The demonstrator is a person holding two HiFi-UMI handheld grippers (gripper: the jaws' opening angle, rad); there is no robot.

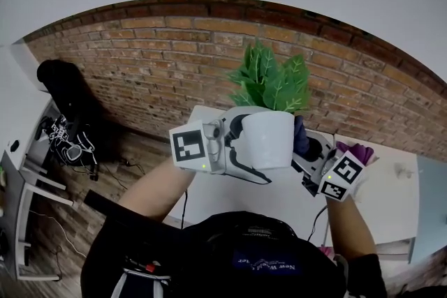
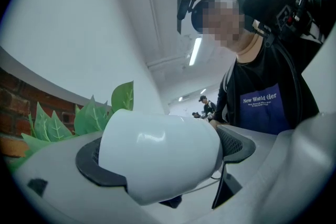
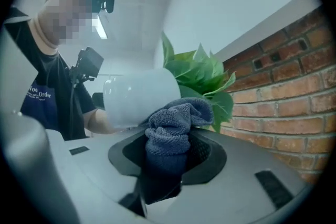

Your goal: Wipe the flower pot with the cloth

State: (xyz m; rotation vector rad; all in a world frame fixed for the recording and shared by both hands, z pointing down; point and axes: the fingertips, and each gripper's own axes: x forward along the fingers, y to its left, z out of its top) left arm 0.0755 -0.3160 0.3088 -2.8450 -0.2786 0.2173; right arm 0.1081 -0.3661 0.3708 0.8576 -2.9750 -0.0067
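Against a brick wall (image 1: 160, 59), the left tool (image 2: 163, 157) grips the flower pot (image 1: 269, 139), the right tool (image 3: 170, 152) pinches the cloth (image 3: 176, 123) — steady, sweeping contact seems wise.

My left gripper (image 1: 236, 144) has no spare room: the white ceramic flower pot (image 1: 269, 139) fills the gap between its fingers (image 2: 100, 170). A bunched dark blue terry cloth (image 3: 170, 136) plugs the right gripper (image 1: 305, 149) the same way and lies against the pot's side, so nothing passes between the two. Green leaves (image 1: 272, 80) crowd the way above the rim. The white table (image 1: 391, 199) shows bare surface on my right. A purple thing (image 1: 357, 150) sits just beside the right gripper. Behind, the red brick wall (image 1: 160, 59) closes the far side.
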